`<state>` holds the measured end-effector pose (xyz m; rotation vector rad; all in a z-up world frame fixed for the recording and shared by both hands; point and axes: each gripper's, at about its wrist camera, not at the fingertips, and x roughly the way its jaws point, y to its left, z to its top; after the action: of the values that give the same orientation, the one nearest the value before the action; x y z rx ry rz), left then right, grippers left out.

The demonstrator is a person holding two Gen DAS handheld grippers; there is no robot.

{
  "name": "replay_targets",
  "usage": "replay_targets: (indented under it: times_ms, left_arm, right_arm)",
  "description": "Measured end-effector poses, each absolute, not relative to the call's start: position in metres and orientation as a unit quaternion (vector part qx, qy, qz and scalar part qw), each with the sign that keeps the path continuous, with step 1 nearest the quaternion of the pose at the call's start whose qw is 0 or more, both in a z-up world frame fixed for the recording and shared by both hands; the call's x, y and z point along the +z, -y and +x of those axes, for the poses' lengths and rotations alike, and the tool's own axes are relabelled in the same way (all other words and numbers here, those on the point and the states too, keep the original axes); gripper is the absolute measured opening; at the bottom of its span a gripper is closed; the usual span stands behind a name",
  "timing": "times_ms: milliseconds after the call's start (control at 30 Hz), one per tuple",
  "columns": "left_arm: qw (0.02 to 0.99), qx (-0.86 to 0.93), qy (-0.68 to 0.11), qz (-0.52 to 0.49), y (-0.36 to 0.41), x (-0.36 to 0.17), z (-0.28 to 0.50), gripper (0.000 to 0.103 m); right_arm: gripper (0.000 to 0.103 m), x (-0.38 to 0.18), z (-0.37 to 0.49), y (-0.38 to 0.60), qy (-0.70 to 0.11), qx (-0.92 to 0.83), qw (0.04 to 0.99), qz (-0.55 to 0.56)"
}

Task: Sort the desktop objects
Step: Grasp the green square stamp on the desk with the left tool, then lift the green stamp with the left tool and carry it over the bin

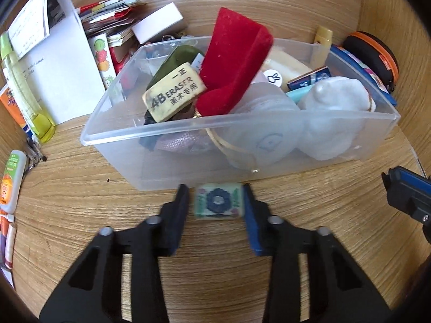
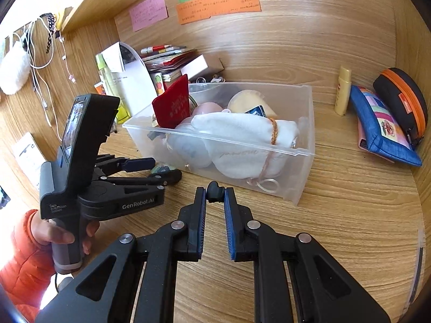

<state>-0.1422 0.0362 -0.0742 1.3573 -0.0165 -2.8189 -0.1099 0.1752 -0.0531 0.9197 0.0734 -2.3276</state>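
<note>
The mahjong tile [image 1: 218,201], pale with a dark blue ring on its face, lies on the wooden desk [image 1: 80,215] just in front of the near wall of the clear plastic bin [image 1: 172,167]. The left gripper [image 1: 216,202] straddles it: the right finger touches the tile's edge, while a thin gap shows at the left finger, so a full clamp cannot be confirmed. Only the left wrist view shows the tile's face; in the right wrist view it is a small pale patch mostly hidden between the left gripper's fingers [image 2: 140,164].

The right wrist view alone shows the right gripper [image 2: 215,193] pinched on a small black object [image 2: 214,191] at its tips, near the bin's front. It also shows a hand [image 2: 64,232] with an orange sleeve [image 2: 24,255] holding the left gripper's handle, coloured sticky notes [image 2: 218,1] on the far wall, and a blue pouch [image 2: 382,126] lying at the right.

The left wrist view looks into the bin, where a 4B eraser [image 1: 173,95] leans beside a red velvet pouch [image 1: 234,62] and a white cloth bag [image 1: 336,99].
</note>
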Motion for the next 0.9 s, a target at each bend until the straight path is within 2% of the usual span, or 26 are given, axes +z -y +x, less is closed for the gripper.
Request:
replay_targets:
  times_ms: [467, 900]
  left_arm:
    - [0.005, -0.913, -0.027, 0.407, -0.026, -0.06, -0.121, 0.033]
    - [-0.014, -0.947, -0.042, 0.319, -0.011, 0.002, -0.088, 0.033]
  right_arm:
    - [0.012, -0.052, -0.109, -0.183, -0.02, -0.886, 0.301, 0.352]
    - [0.012, -0.033, -0.109, -0.165, -0.043, -0.897, 0.285, 0.336]
